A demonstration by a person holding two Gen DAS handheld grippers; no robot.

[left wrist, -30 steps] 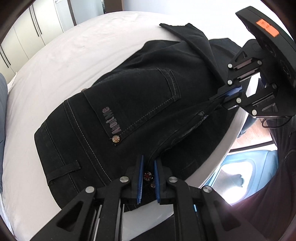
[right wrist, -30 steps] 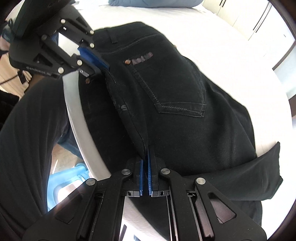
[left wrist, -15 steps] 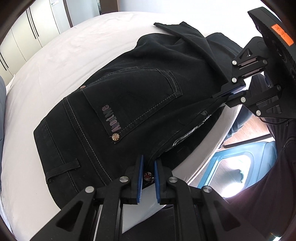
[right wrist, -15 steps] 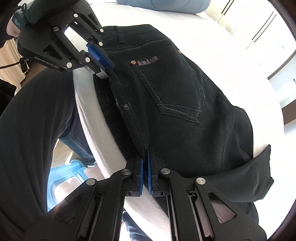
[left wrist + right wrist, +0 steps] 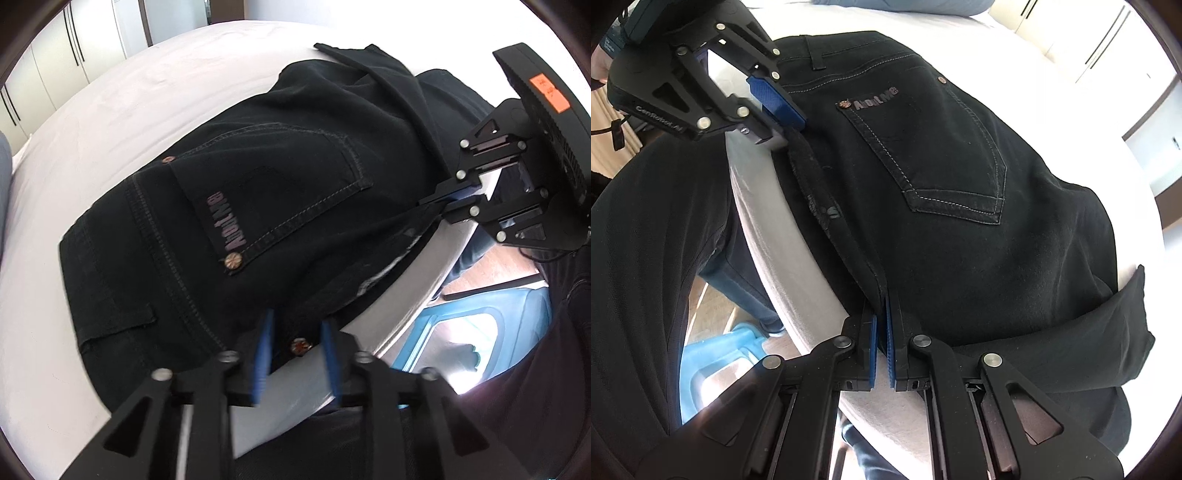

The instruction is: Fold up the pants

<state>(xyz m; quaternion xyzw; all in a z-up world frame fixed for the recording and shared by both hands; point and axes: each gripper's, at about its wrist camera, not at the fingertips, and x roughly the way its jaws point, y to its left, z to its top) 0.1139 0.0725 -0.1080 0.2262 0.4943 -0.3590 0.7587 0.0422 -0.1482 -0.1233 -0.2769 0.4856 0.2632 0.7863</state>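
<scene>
Now L tongs (image 5: 295, 354) open, pants (image 5: 258, 206) at bed (image 5: 92, 122) edge.

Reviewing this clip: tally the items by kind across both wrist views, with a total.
Black denim pants: 1
Two-finger black grippers with blue pads: 2, the left gripper and the right gripper
White bed: 1
Blue plastic stool: 1
Total: 5
</scene>
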